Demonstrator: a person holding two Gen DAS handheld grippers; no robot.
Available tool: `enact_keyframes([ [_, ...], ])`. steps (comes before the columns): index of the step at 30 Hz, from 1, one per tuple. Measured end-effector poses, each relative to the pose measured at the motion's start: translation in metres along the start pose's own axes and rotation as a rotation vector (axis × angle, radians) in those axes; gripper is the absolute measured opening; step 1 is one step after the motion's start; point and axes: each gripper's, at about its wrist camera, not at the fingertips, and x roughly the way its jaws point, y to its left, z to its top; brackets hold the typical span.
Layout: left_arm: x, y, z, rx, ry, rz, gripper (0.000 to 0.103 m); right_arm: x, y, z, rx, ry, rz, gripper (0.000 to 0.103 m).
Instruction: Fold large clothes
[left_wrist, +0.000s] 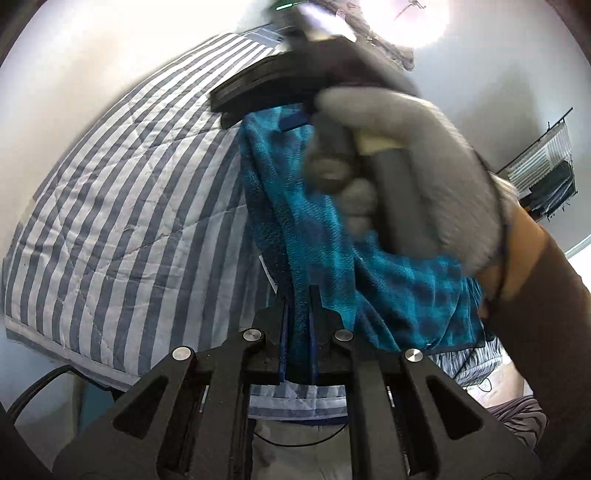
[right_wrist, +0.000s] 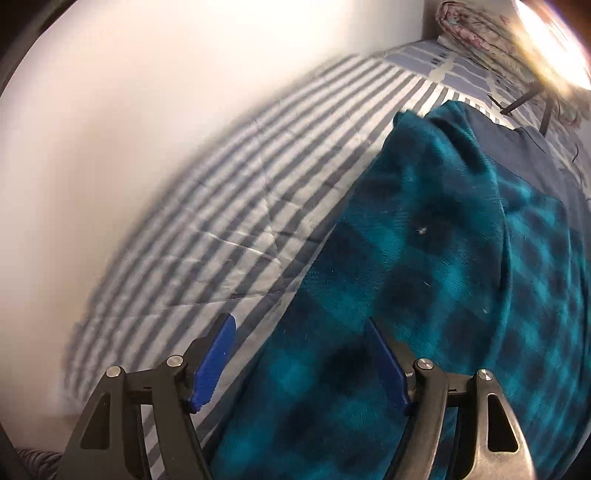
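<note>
Garment (right_wrist: 424, 258): teal fleece with dark navy-black check, plain navy band at far edge. Quilt (left_wrist: 122, 206) under it: blue-grey and white stripes, white stitch lines. Left gripper (left_wrist: 298, 306): black frame, silver pins, blue pads. Right gripper (right_wrist: 299, 354): same black frame, bright blue pads (right_wrist: 216, 363). Hand (left_wrist: 417, 177) on right gripper's handle: grey glove, dark brown sleeve. Wall (right_wrist: 147, 110): white.

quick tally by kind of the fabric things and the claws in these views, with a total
teal plaid garment: 1
striped quilt: 1
claws: 2, the left claw shut on the garment, the right claw open above it
gloved hand: 1
total: 5
</note>
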Motion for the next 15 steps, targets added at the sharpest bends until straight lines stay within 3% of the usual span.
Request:
enact_keyframes([
  [6,0.010,-0.021,0.007,0.030,-0.005,0.001,0.006,0.019,0.014,0.005,-0.073,0.042,-0.151,0.070],
  [9,0.013,-0.031,0.006,0.041,-0.007,0.006,0.006,0.023,0.012,0.003,-0.087,0.051,-0.191,0.052],
  [13,0.014,-0.044,0.005,0.073,-0.015,0.014,0.006,0.016,-0.004,0.003,-0.066,0.029,-0.198,0.011],
  [15,0.015,-0.061,0.005,0.092,-0.018,0.016,0.006,0.007,-0.022,0.004,-0.011,0.008,-0.120,0.007],
])
